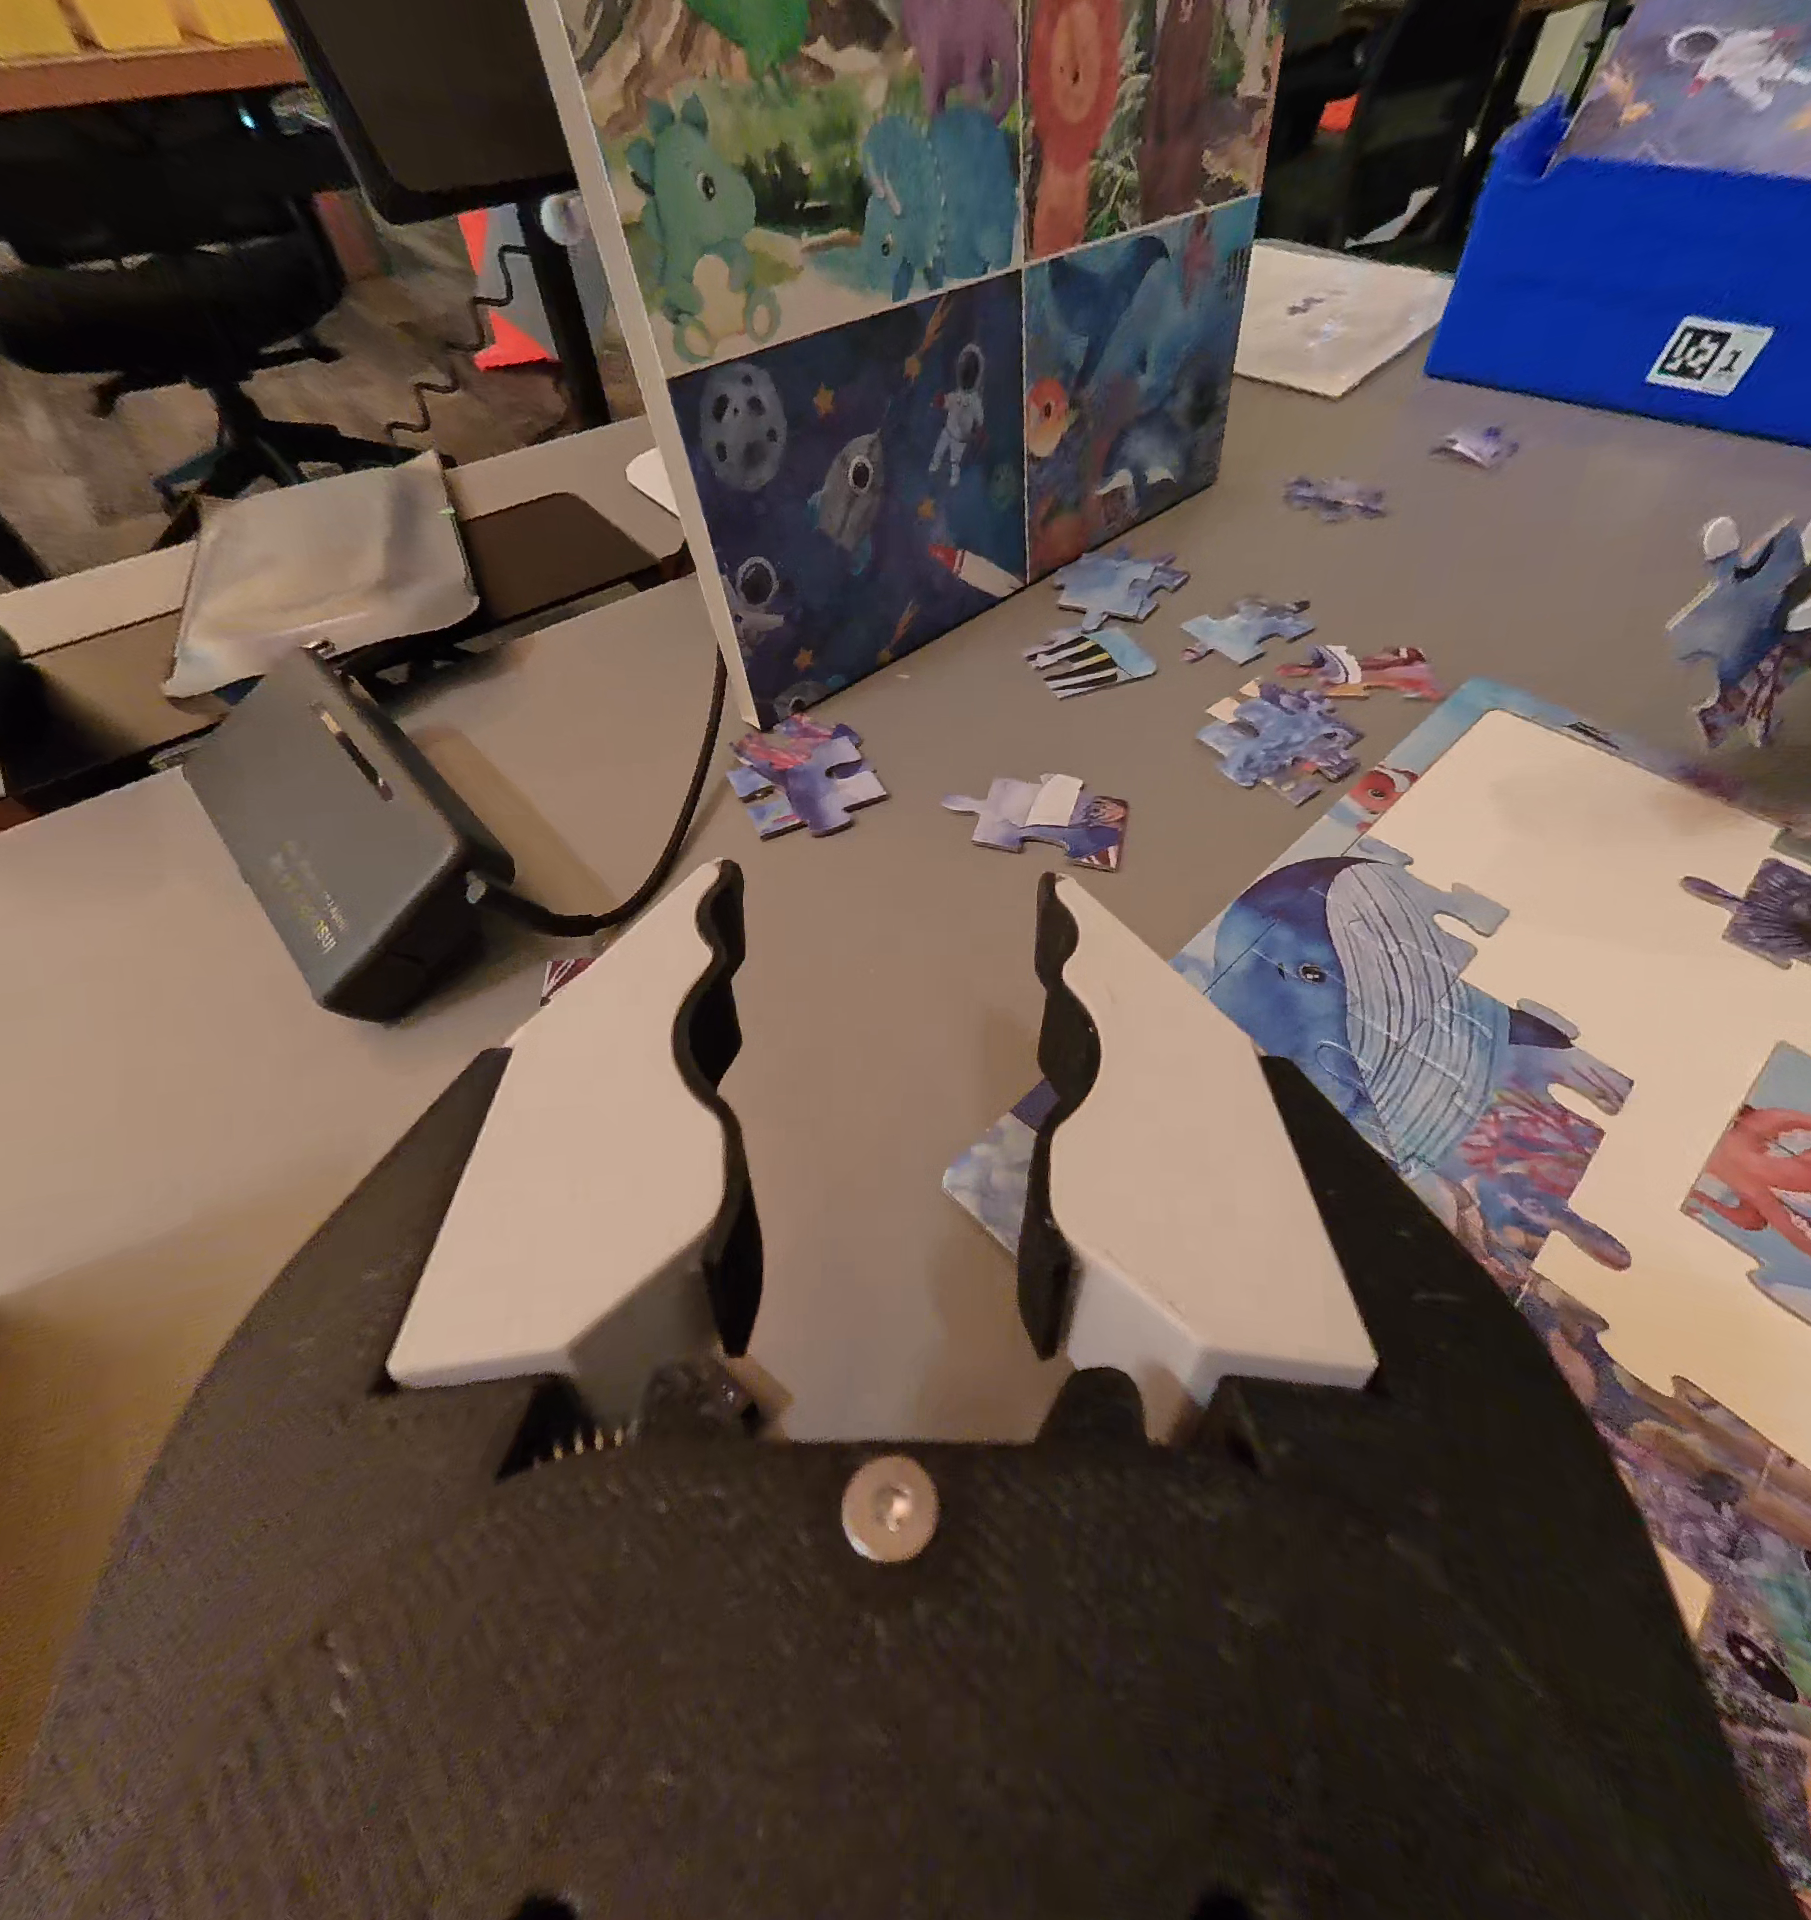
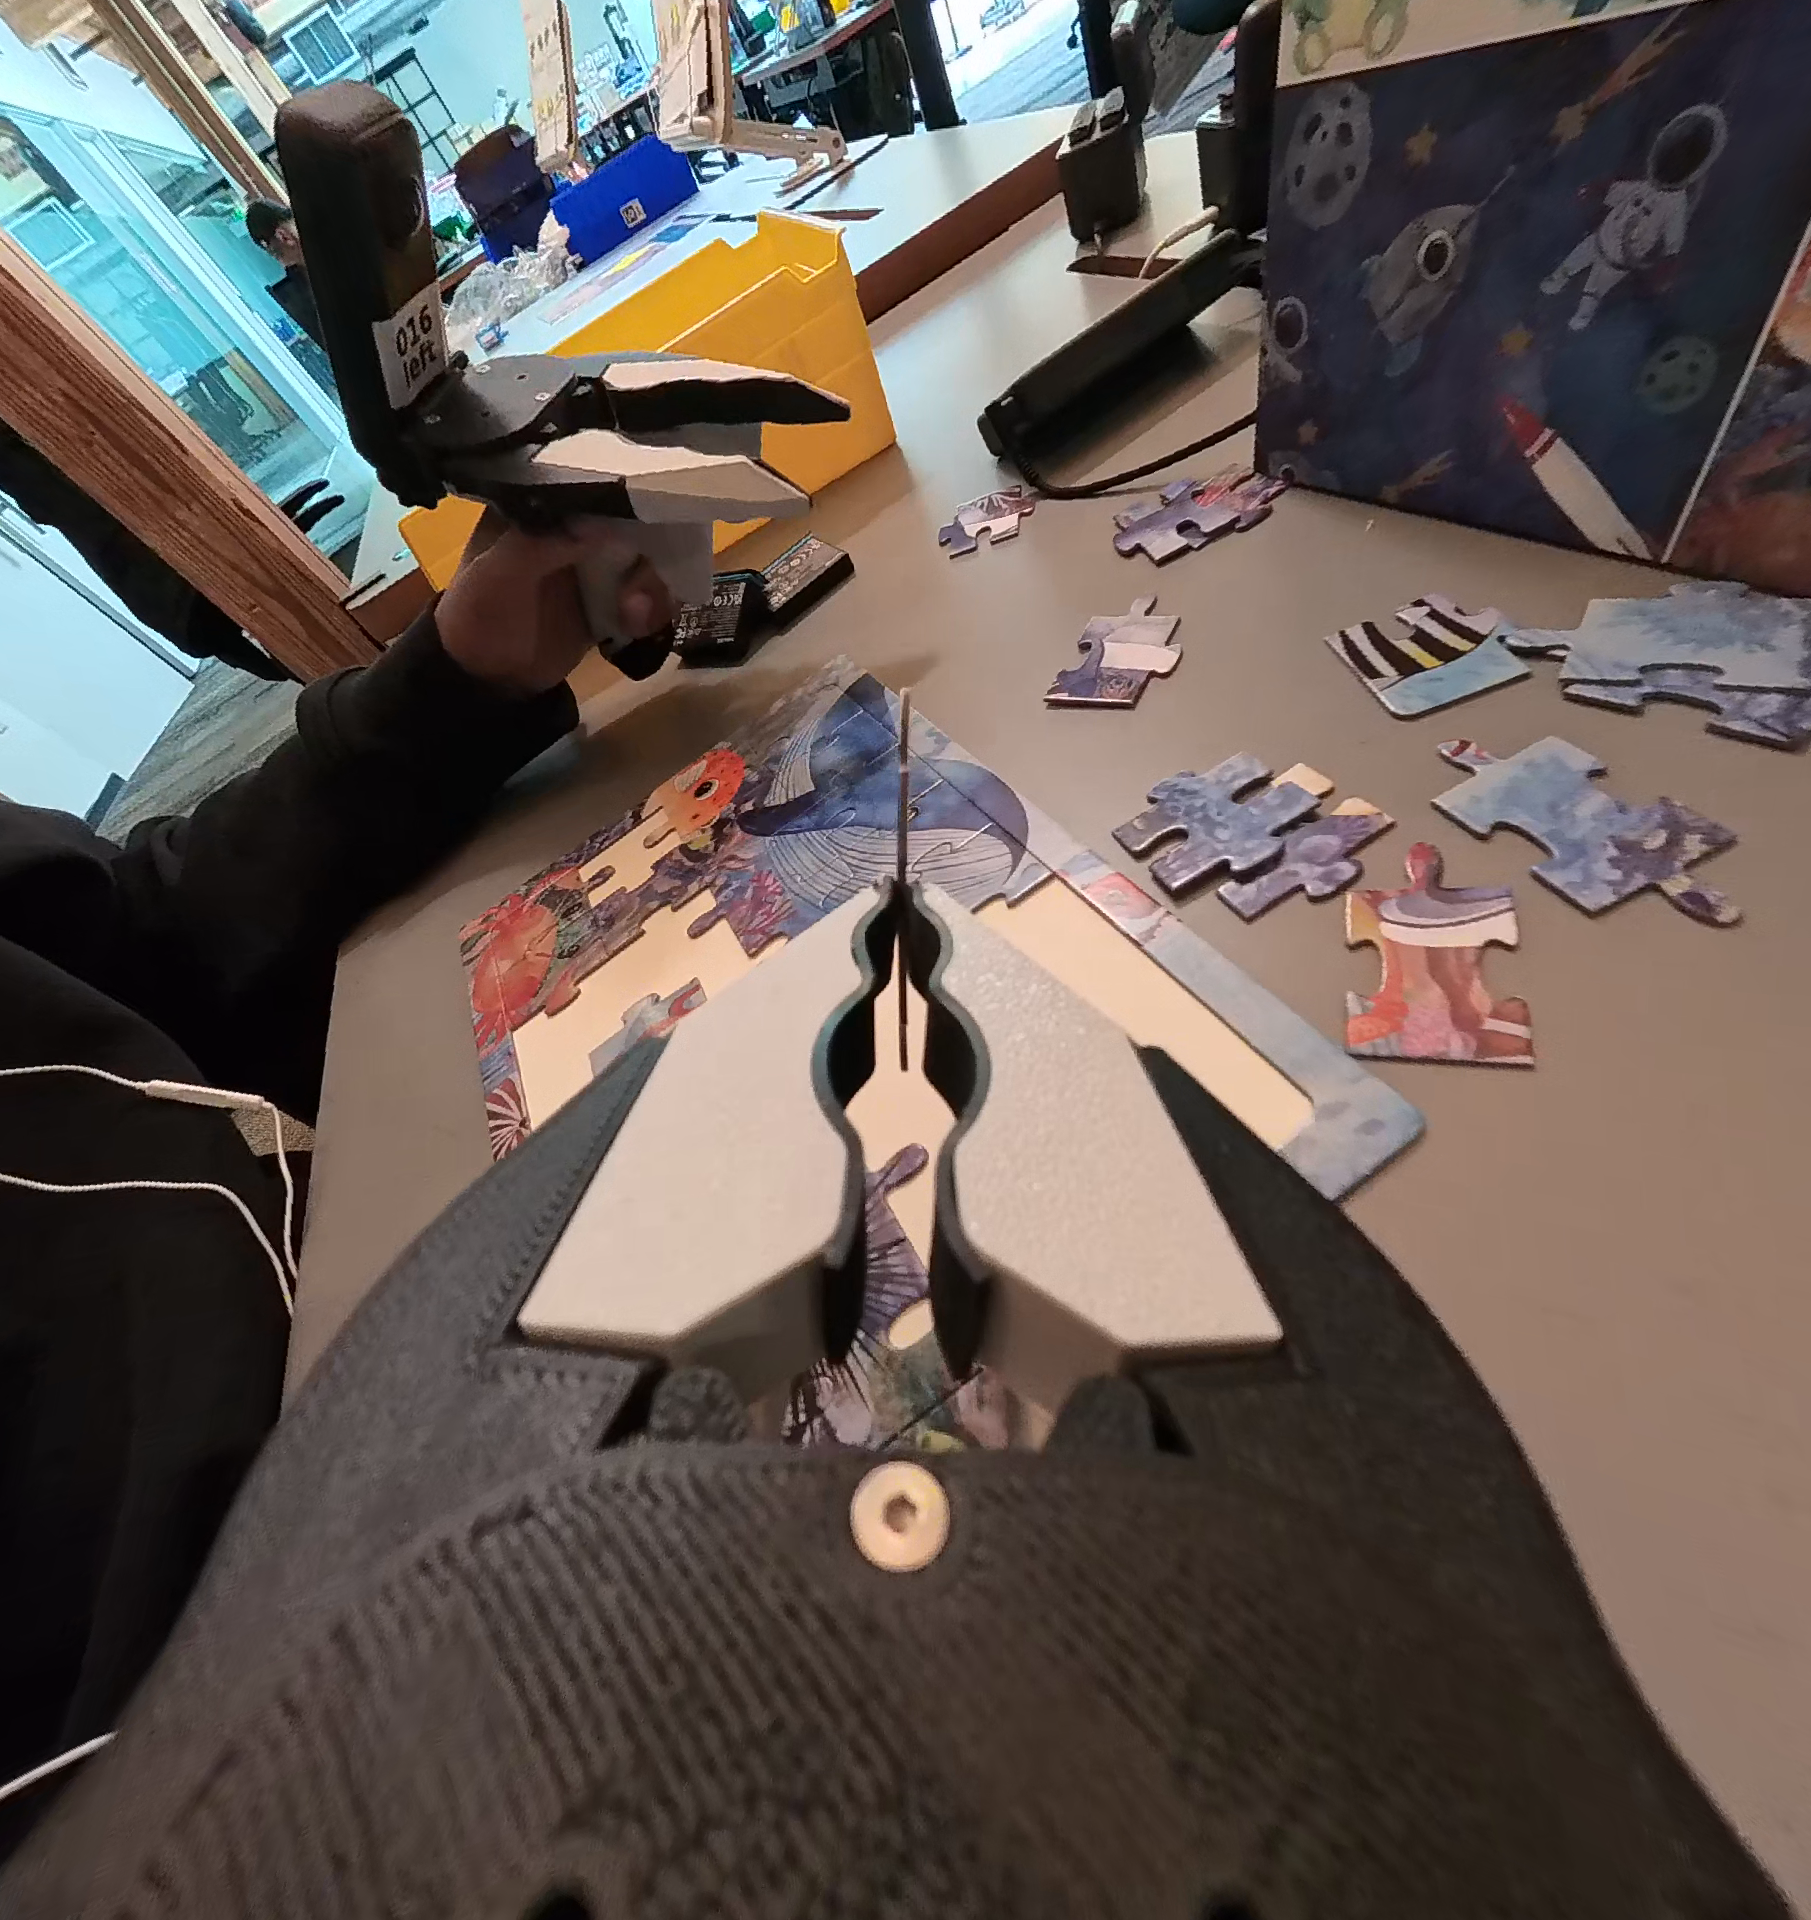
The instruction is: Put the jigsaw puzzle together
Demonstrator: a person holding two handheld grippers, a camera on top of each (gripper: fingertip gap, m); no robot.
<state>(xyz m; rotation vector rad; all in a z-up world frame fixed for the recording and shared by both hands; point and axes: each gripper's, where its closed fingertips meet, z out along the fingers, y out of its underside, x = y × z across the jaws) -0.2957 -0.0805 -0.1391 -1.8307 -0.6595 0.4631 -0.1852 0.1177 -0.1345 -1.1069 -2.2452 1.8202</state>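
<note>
The puzzle tray (image 1: 1566,831) lies on the grey table, with a blue whale section (image 1: 1379,997) fitted along its edge and an octopus piece (image 1: 1784,1184) inside. Several loose pieces (image 1: 1285,738) lie beyond it. My left gripper (image 1: 888,894) is open and empty, held above the table left of the tray; in the right wrist view it (image 2: 818,457) hangs in the air. My right gripper (image 2: 901,899) is shut on a puzzle piece (image 2: 902,790), seen edge-on above the tray (image 2: 1348,1122). That blue piece (image 1: 1748,634) shows at the right edge of the left wrist view.
The upright puzzle box (image 1: 942,416) stands behind the loose pieces (image 2: 1244,831). A black power adapter (image 1: 329,852) with its cable lies to the left. A blue bin (image 1: 1649,270) is at the back right, a yellow bin (image 2: 735,343) behind the left gripper. A dark sleeve (image 2: 205,831) crosses the table edge. Tip to tip, the grippers are about 25 cm apart.
</note>
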